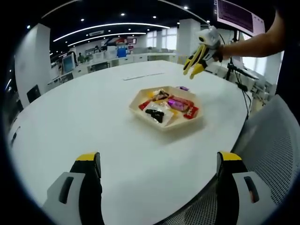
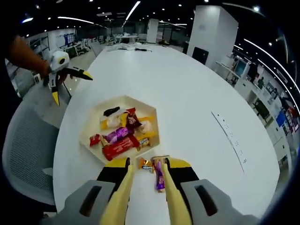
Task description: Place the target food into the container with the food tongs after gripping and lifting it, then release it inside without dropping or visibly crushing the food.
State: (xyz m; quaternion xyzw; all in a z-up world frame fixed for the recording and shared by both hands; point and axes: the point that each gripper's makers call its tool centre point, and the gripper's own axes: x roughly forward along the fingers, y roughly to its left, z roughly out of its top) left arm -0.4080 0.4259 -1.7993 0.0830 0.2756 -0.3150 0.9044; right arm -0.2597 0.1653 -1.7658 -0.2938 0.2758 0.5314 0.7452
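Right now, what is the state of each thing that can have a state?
Left gripper: open, holding nothing, above the white table.
Right gripper: holds yellow food tongs, their tips apart.
Beige hexagonal tray: full of wrapped snacks.
Purple-wrapped snack: on the table, between the tong tips.

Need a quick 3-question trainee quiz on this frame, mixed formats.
1. True or false: the left gripper is shut on a snack.
2. The purple-wrapped snack between the tips of the food tongs in the right gripper lies: A) inside the tray; B) on the table beside the tray; C) lifted in the air.
3. Fill in: the tray has ____ sides.
Key: 1 false; 2 B; 3 six.
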